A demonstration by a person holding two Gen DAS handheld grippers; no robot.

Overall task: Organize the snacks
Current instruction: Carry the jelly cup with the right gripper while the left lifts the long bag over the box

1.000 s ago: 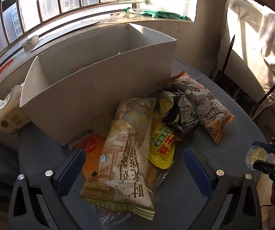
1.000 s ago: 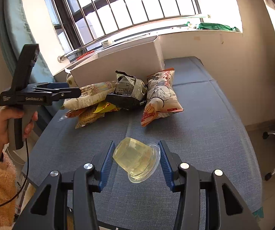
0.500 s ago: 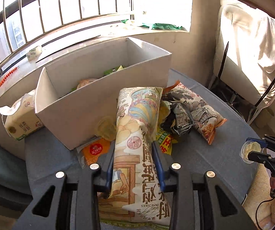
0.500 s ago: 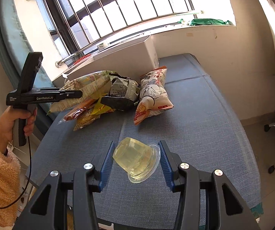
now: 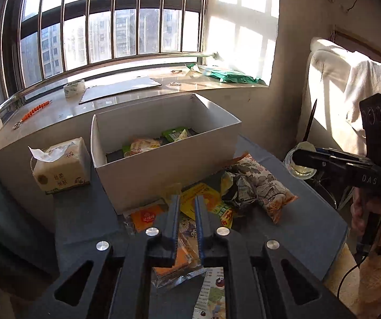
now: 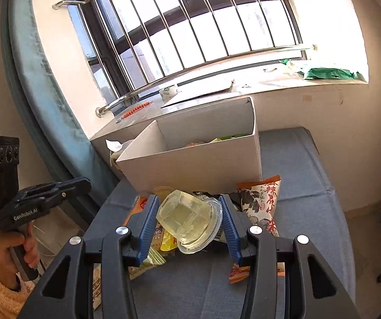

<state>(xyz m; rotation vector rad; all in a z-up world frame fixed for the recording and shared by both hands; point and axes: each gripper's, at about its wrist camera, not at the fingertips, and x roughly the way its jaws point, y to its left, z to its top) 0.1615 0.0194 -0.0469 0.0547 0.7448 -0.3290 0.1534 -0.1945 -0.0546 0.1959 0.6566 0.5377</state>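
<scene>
Right tongs [image 6: 189,222] clamped on jelly cup [image 6: 189,220], short of white box [image 6: 190,164].

Matt cardboard box [image 5: 164,167], glossy plastic jelly cup [image 6: 190,219], woven cloth tabletop [image 6: 296,175]

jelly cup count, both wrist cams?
2. One jelly cup is clamped, tilted, in the right gripper. The second cup sits on the table against the front of the white box. Others may be hidden under the snack pile.
</scene>
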